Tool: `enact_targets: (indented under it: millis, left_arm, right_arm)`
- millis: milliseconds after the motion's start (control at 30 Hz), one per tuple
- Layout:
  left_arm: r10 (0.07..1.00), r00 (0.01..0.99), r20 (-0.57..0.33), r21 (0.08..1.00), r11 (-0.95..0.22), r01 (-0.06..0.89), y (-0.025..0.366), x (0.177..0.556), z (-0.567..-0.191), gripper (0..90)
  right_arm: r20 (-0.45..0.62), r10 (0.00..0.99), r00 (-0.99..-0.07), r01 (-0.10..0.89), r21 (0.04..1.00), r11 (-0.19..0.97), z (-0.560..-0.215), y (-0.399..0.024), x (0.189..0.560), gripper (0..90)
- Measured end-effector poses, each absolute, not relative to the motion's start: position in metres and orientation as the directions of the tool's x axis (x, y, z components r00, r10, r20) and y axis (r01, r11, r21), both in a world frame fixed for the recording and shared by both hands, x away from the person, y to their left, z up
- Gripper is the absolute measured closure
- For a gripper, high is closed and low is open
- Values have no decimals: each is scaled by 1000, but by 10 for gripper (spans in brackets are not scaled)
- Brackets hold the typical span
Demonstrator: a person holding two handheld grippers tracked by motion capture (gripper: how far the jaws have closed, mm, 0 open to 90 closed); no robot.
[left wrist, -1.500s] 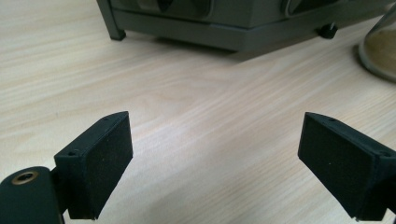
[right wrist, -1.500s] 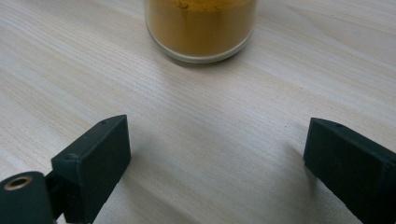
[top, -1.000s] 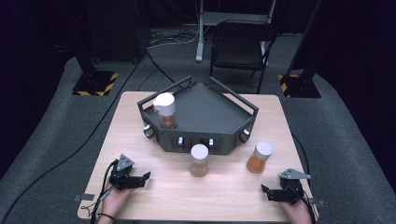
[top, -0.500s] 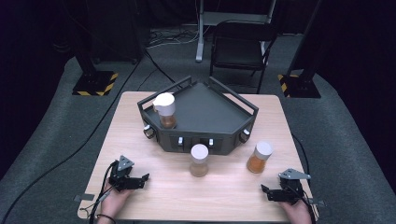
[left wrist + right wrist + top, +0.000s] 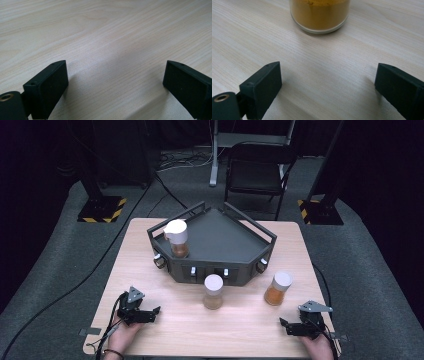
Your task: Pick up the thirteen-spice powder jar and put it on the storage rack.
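Both tools rest low on the worktop (image 5: 150, 250) at the bottom of the high view, so the work looks barely begun. The left hand-held gripper (image 5: 156, 310) has just been opening its jaws; they stand wide with nothing between them. The right hand-held gripper (image 5: 283, 324) is also wide and empty, facing the right jar (image 5: 278, 288) at lower right. The middle jar (image 5: 213, 291) stands at lower centre; 1 jar (image 5: 176, 238) sits on the black tray (image 5: 235, 270). Next, likely: advance the right one until its jaws straddle that jar, then close.

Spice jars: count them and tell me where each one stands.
3. One jar stands on the dark tray at its left corner; one on the table just in front of the tray; one on the table at the right, nearest the right gripper.
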State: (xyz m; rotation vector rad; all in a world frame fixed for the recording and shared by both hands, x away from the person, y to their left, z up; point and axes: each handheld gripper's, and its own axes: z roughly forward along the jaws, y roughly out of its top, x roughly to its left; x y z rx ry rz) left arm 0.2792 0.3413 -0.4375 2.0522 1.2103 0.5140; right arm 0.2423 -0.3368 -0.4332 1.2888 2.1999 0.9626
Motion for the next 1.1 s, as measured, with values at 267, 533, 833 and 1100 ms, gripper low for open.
enact_targets:
  millis: [267, 533, 833, 1100]
  left_arm:
    - [876, 482, -8, 728, -325, 603, 340, 280, -438, 34]
    - [875, 483, -9, 728, -326, 604, 341, 280, -437, 32]
    - [875, 483, -9, 728, -326, 604, 341, 280, -437, 31]
    - [875, 484, -8, 727, -327, 604, 341, 281, -437, 31]
  right_arm:
    - [-7, 874, -486, 588, 737, 333, -433, -337, 242, 63]
    - [-7, 873, -488, 588, 737, 334, -433, -337, 242, 62]
    - [-7, 873, -487, 588, 737, 334, -433, -337, 242, 62]
    - [-7, 873, -487, 588, 737, 334, -433, -337, 242, 62]
